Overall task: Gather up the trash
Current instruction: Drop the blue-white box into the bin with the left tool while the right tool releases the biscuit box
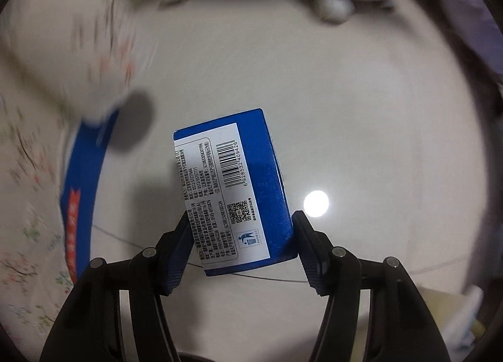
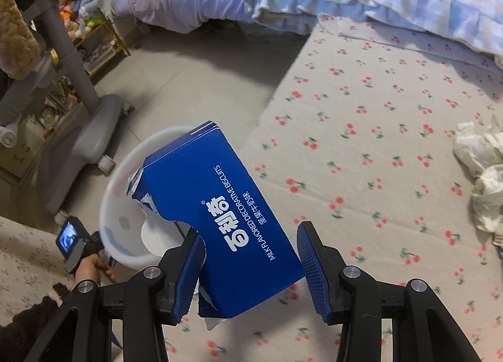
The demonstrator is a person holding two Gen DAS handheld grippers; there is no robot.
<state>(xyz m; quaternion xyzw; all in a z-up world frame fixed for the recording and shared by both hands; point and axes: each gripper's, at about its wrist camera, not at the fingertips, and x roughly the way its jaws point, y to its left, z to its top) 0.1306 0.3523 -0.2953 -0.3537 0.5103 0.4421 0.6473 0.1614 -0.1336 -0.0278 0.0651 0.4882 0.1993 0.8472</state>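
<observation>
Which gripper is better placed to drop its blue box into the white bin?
Probably right: its torn box hangs partly over the bin, while the left gripper's barcoded box has only floor behind it.

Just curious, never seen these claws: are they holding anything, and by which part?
Left claw pinches a blue barcode box by its near end; right claw grips a torn blue biscuit box across its near end.
</observation>
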